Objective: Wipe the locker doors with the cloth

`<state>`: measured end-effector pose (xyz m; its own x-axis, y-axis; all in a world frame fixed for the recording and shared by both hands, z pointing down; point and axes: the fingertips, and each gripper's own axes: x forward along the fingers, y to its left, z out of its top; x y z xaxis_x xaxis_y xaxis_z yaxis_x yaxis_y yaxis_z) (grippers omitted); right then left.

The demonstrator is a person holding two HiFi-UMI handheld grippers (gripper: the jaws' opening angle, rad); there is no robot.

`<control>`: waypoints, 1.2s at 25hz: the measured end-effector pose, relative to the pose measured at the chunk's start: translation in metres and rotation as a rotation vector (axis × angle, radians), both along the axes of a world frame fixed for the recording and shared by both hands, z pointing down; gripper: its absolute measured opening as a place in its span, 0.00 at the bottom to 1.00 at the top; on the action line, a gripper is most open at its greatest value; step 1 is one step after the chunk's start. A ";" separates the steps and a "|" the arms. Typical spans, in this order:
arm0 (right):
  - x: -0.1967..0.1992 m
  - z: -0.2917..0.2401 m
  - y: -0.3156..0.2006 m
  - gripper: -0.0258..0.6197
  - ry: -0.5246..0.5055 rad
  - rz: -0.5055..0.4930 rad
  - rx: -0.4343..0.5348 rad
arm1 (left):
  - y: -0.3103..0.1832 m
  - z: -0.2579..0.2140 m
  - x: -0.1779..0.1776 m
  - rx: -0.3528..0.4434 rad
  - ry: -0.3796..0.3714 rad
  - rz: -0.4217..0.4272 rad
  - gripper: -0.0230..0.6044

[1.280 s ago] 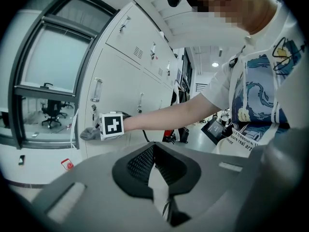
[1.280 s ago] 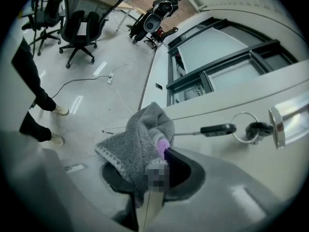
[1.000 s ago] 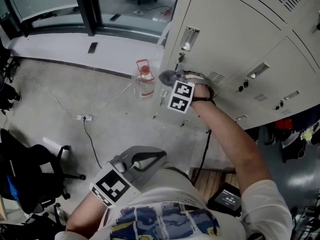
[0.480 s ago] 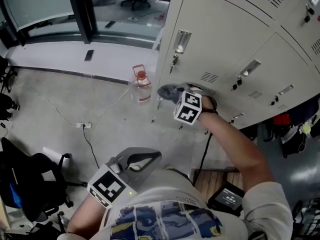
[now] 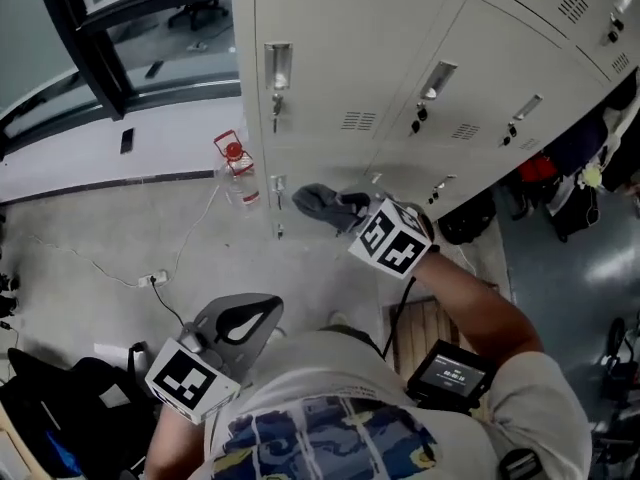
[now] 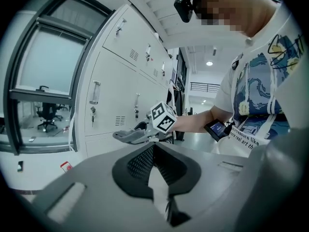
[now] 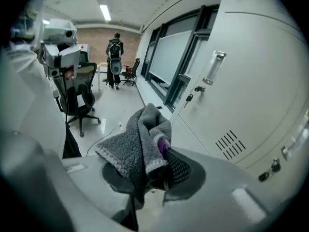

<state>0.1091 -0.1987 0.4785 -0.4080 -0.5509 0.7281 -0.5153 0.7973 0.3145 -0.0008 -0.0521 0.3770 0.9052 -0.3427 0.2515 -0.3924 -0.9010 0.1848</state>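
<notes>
my right tool (image 5: 347, 209) is clenching the cloth (image 5: 318, 202) mid-frame, near the locker doors (image 5: 330, 58), not touching; wiping is seeming unfinished. my left tool (image 5: 262, 308), lower left, is idling closed.

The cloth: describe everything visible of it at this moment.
The cloth is grey, thick and looped like terry, with a paler stitched hem and a purple bit at the pinch. Bunched into folds, it is clamped in the right gripper, its free end sticking out past the jaws. It is held in front of the locker doors; contact with them cannot be told.
</notes>
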 end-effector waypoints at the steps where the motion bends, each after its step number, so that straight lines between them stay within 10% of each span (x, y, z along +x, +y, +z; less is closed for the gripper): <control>1: 0.001 -0.003 0.008 0.20 -0.042 0.026 -0.007 | 0.001 0.002 -0.001 -0.010 -0.006 0.007 0.04; 30: -0.031 -0.034 0.134 0.20 -0.429 0.300 0.047 | 0.040 0.032 -0.009 -0.066 -0.027 0.303 0.04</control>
